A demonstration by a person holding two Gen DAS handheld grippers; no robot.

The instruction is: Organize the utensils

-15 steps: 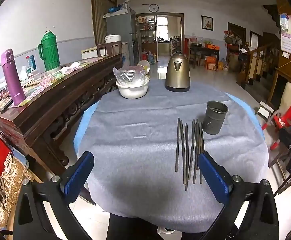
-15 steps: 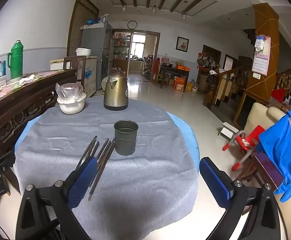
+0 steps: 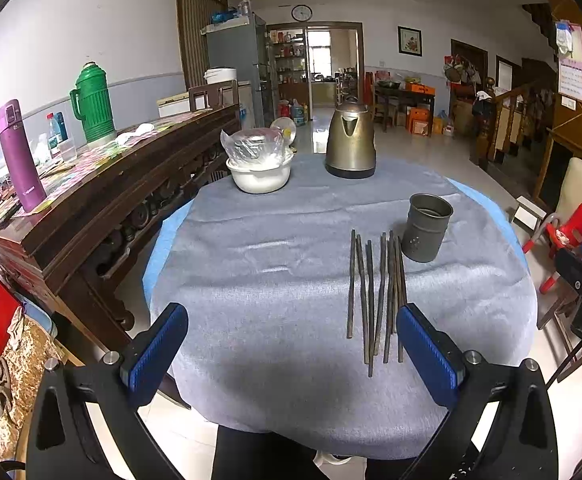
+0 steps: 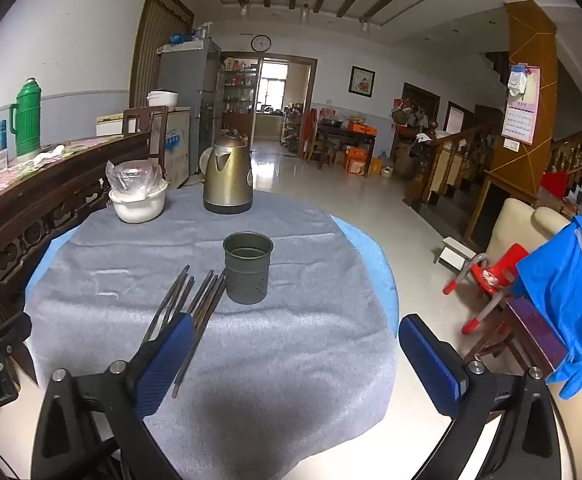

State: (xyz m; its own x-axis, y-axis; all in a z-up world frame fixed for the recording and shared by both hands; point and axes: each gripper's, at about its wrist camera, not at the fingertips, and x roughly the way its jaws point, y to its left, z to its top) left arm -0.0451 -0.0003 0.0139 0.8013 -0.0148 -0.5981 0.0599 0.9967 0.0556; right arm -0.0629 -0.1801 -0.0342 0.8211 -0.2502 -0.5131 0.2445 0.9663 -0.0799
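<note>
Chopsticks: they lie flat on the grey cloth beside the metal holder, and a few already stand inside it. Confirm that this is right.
Not quite. The metal holder is empty: the right wrist view looks into its open top and shows nothing inside. All the chopsticks lie flat on the grey cloth beside it.

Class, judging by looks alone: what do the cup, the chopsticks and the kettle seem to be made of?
Cup: likely dull grey metal, thin rim, punched holes.
Chopsticks: dark, matte; wood or metal, unclear.
Kettle: brushed bronze-toned metal, soft reflections, dark base.
</note>
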